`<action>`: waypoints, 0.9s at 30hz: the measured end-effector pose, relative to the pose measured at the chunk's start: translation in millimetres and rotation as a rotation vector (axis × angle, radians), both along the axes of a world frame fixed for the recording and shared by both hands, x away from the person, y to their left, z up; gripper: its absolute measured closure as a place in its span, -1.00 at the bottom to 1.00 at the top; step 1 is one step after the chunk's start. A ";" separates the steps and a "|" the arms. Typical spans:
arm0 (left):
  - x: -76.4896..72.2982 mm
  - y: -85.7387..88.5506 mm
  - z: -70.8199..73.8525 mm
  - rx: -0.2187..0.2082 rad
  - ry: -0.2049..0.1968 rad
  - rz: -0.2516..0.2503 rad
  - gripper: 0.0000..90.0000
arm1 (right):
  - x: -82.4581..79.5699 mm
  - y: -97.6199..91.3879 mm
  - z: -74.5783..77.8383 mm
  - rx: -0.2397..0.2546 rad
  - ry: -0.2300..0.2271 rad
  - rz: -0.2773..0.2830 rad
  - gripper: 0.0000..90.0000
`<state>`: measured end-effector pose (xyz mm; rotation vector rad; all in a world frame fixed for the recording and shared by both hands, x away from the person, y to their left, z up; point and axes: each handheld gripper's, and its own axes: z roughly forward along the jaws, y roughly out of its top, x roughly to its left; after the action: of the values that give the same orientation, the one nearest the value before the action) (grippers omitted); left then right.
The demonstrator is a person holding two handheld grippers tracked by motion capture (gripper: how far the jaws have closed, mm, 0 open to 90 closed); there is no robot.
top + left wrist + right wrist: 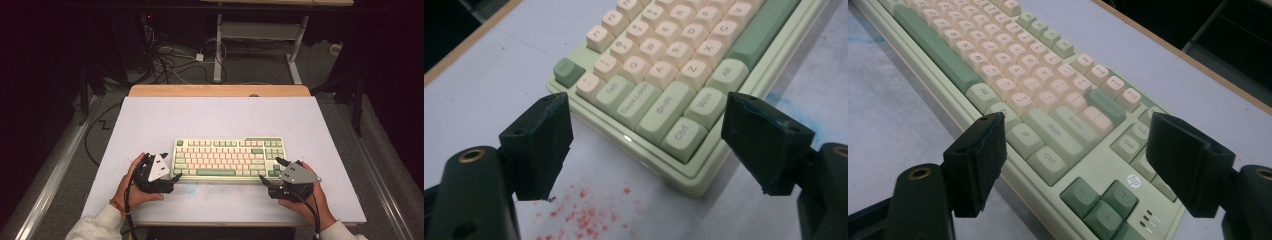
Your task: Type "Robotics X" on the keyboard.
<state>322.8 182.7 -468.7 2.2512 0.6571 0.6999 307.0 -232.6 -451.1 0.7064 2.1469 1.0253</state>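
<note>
Two hand-held grippers, one keyboard, on white tabletop.

Left gripper (170, 172): lower left of centre in high view, held in person's left hand (131, 186), grey plate on top. Jaws spread wide, nothing btwn pads; tips just beside kbd's left end. Own view: jaws flank the Ctrl/Shift/Caps Lock corner, no contact seen.

Right gripper (270, 172): lower right of centre, in right hand (310, 200), cable trailing toward bottom edge. Jaws likewise apart, gripping nothing; own view: pads either side of kbd's right end w/ arrow keys.

Keyboard (229, 159): pale green case, cream + green keys, flat on table (210, 115), centre of high view, lying btwn both grippers.

Misc: red specks (584, 215) on the surface, bottom centre of left gripper view.
</note>
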 end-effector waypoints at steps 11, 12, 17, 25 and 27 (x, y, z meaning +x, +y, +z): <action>-5.6 13.0 -4.6 -0.004 0.056 0.015 -0.19 | 4.1 5.9 3.0 0.002 -0.012 0.009 -0.46; -5.6 14.6 -4.8 -0.010 0.065 0.018 -0.15 | 4.4 6.6 3.3 0.004 -0.011 0.008 -0.46; -6.9 22.4 -4.3 -0.031 0.094 0.012 0.18 | 6.5 9.1 4.6 0.012 -0.009 0.012 -0.46; -10.3 28.8 3.0 -0.068 0.119 -0.006 0.80 | 8.4 13.2 3.8 0.010 -0.005 0.024 -0.47; -10.8 28.3 4.7 -0.065 0.120 -0.006 0.90 | 8.1 13.9 3.5 0.010 -0.003 0.024 -0.47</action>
<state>312.0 210.9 -464.0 2.2466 0.7199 0.5357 315.1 -218.7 -447.6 0.6849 2.1537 1.0502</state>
